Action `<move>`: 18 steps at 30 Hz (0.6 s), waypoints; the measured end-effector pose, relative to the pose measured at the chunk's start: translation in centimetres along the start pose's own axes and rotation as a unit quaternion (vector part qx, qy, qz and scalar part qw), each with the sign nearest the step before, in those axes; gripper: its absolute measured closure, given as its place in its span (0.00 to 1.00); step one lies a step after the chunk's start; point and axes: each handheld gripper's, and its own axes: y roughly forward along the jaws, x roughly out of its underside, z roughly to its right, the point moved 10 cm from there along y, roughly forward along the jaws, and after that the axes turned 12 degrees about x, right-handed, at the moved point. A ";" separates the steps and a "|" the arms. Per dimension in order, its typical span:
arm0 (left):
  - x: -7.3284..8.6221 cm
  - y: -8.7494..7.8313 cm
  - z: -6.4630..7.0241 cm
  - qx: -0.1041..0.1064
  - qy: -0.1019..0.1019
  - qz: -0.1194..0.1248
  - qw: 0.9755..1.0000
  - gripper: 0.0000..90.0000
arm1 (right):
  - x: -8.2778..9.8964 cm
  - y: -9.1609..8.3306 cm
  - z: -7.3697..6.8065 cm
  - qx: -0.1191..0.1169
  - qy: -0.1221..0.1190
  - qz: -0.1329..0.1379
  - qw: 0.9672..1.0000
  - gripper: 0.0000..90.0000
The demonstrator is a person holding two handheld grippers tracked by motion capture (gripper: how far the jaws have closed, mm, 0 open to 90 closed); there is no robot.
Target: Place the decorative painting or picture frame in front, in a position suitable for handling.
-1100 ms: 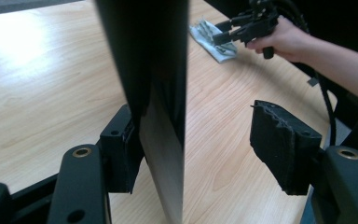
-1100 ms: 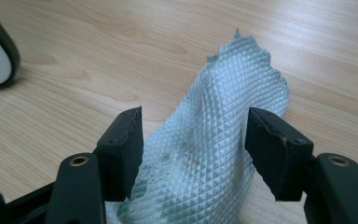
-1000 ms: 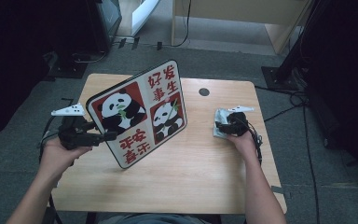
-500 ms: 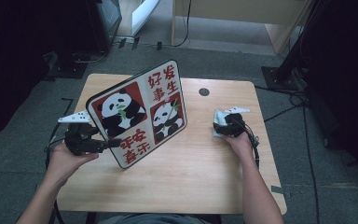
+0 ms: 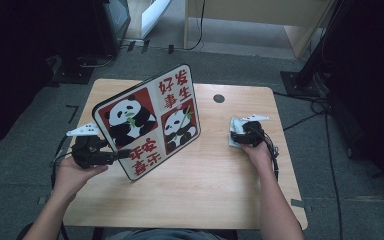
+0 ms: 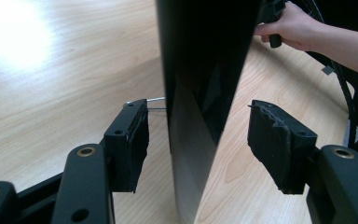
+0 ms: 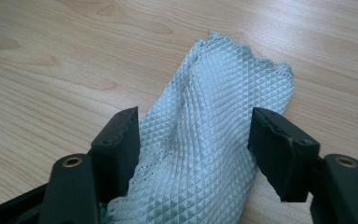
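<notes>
Wooden table (image 5: pixel 205 185), dark room. My left gripper (image 6: pixel 200 140) straddled the upright panda board's (image 5: pixel 147 120) edge, jaws just closing, not yet pinching. Right gripper (image 7: pixel 193 140) sat spread over the cloth (image 7: pixel 214 140) near the table's right edge, unclamped. Wiping not started, I'd judge.

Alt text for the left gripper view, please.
A thin dark panel stands edge-on between the left claw's two black jaws, with a gap on each side, so the pads are not pressing it. Light wooden table lies beneath; a hand grips something dark at top right.
</notes>
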 end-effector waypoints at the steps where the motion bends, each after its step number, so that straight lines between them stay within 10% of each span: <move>1: 0.1 0.1 0.0 0.002 -0.003 -0.002 1.000 0.44 | 0.0 0.0 0.0 0.001 -0.001 0.001 1.000 0.40; 18: 0.4 0.3 -0.5 -0.002 -0.012 0.016 1.000 0.50 | 0.2 0.0 -0.1 0.012 -0.009 0.019 1.000 0.54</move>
